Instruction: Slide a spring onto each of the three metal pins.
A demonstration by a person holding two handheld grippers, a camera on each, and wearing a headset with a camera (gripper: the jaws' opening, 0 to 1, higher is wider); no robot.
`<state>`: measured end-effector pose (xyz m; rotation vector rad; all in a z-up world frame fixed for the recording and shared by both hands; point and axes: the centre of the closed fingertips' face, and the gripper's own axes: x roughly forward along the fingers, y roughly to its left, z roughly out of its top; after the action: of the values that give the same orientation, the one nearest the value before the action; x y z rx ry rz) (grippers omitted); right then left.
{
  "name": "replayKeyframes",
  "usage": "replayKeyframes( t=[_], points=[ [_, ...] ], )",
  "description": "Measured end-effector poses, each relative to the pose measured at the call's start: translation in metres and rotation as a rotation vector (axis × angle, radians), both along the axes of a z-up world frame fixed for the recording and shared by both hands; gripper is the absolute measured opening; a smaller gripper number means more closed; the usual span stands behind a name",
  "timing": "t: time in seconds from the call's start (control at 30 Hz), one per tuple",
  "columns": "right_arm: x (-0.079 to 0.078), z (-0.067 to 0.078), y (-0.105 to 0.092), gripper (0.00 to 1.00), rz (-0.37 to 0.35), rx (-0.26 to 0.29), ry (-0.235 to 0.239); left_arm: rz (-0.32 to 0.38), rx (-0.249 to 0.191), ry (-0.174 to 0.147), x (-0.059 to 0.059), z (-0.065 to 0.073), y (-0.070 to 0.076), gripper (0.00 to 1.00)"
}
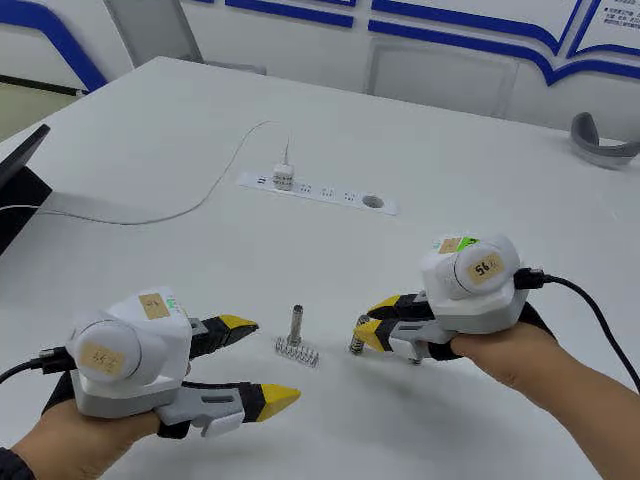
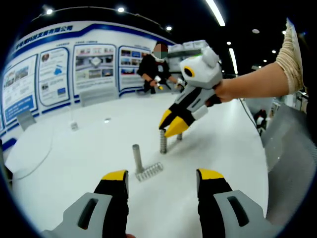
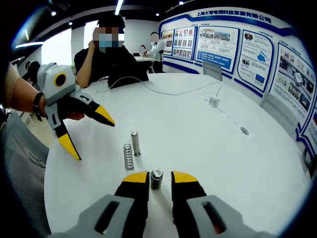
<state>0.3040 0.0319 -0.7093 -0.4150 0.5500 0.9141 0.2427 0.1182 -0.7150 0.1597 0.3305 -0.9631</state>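
Spring point(image 1: 297, 351) lies on bench point(image 1: 200, 200) beside bare pin point(image 1: 296, 322) | left gripper point(image 2: 162, 174) wide open, empty | right gripper point(image 3: 159, 174) narrowly open around sprung pin point(image 2: 162, 141) | risk: my clumsy pinch rolls spring, topples pin

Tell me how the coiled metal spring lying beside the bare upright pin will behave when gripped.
The coiled metal spring lies on its side on the white table, so a nudge would probably roll it. Its thin open coils suggest it is light and might squash or slip under a hard pinch.
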Motion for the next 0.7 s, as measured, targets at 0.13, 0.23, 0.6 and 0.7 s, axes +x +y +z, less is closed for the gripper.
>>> replayKeyframes(
  t=[0.13, 0.23, 0.6, 0.7],
  points=[
    [-0.002, 0.022, 0.005, 0.19, 0.006, 0.036, -0.052, -0.002, 0.003, 0.001, 0.0, -0.001, 0.0, 0.56],
    [-0.008, 0.031, 0.016, 0.19, 0.042, 0.044, -0.076, -0.003, 0.004, 0.0, 0.001, -0.001, -0.001, 0.56],
    [-0.031, -0.004, 0.052, 0.18, 0.141, 0.005, -0.006, 0.003, 0.003, -0.002, 0.001, 0.0, 0.002, 0.56],
    [-0.032, -0.015, 0.053, 0.18, 0.135, 0.001, 0.021, 0.006, 0.0, -0.002, 0.002, 0.0, 0.002, 0.56]
  ],
)
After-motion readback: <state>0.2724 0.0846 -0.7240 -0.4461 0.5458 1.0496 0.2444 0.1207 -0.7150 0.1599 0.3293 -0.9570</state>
